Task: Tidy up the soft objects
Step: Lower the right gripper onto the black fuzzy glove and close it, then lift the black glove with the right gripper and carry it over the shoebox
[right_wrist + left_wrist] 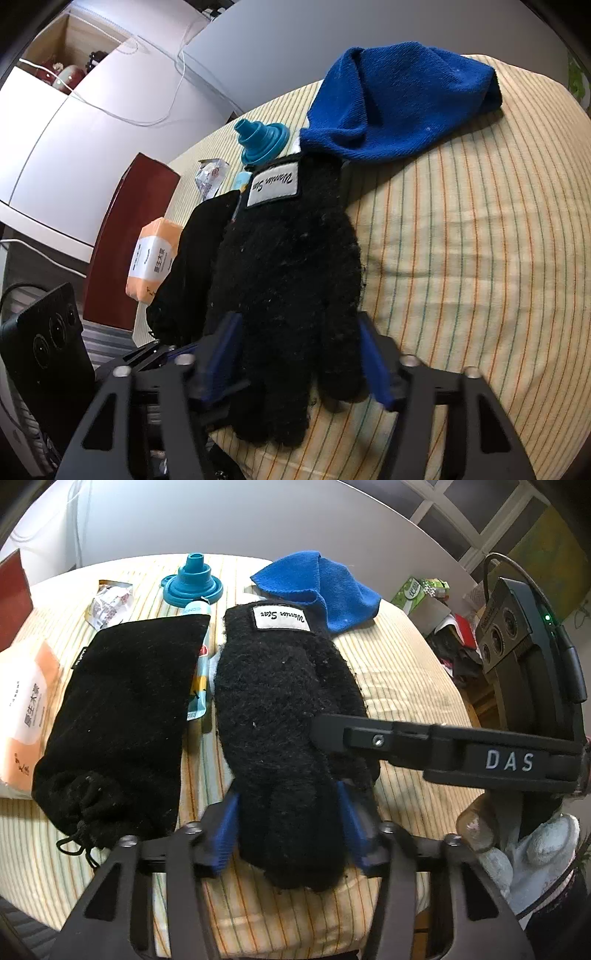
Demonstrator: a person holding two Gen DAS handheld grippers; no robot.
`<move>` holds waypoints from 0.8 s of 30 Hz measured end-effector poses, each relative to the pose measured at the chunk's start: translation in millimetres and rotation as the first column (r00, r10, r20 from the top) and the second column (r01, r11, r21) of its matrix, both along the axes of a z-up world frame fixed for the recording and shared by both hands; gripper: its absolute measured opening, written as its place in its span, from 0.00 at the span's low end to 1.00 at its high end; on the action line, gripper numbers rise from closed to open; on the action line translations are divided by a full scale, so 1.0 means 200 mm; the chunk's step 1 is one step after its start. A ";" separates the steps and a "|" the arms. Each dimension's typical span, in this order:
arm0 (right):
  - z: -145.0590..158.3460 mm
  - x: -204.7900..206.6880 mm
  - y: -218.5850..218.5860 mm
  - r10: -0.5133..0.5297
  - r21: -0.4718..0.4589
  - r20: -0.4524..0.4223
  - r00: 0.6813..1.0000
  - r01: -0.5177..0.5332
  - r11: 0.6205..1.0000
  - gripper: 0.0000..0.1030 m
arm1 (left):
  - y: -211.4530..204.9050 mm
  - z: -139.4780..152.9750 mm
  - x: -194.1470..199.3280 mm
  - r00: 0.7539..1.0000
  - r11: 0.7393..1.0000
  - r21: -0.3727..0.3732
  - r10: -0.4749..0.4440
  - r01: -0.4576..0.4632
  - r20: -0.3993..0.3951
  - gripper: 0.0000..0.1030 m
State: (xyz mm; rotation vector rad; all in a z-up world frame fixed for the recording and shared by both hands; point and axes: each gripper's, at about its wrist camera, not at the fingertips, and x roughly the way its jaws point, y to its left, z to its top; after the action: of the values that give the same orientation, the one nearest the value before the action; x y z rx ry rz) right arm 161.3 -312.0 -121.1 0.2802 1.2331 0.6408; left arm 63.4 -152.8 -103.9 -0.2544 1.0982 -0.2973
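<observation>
Lying on a striped counter [406,672], from its left edge rightward: a tissue pack [26,716], a black pouch [122,716], then a black glove [280,716] with a blue cloth [332,587] at its far end. The left tool [290,830] and the right tool [299,362] each stand open, blue fingers [225,834] flanking the glove's fingertips.

glove: fuzzy black glove [280,716], fingers sitting between the left gripper [288,834] pads
pouch: black drawstring pouch [122,716] just left
cloth: blue cloth [325,587] far right
</observation>
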 end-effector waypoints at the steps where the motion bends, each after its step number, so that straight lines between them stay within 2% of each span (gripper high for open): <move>1: 0.00 0.00 0.01 0.002 0.001 -0.002 1.000 -0.002 1.000 0.46 | 0.00 0.00 0.00 1.000 1.000 0.000 -0.001 0.001 0.002 0.39; 6: 0.00 0.00 0.00 -0.004 0.018 -0.014 1.000 0.005 1.000 0.35 | -0.01 0.00 0.00 1.000 1.000 -0.006 -0.024 0.024 0.020 0.22; 8: 0.00 -0.01 0.00 -0.009 0.024 -0.016 1.000 0.009 1.000 0.24 | -0.02 0.01 0.00 0.999 1.000 -0.010 -0.027 0.027 0.028 0.21; 13: 0.02 -0.03 0.02 0.010 0.020 -0.012 1.000 -0.009 1.000 0.15 | -0.04 0.04 -0.01 0.997 0.999 0.005 -0.041 0.041 0.060 0.18; 24: 0.16 -0.13 0.05 0.006 0.035 0.055 0.998 -0.008 0.999 0.12 | -0.01 0.18 -0.09 0.988 0.998 0.007 -0.059 0.058 0.146 0.18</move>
State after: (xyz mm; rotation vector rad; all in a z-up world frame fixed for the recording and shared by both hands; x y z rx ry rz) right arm 136.2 -302.8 -89.1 0.2863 1.1713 0.6730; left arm 44.8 -154.5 -67.8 -0.1954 0.9624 -0.3614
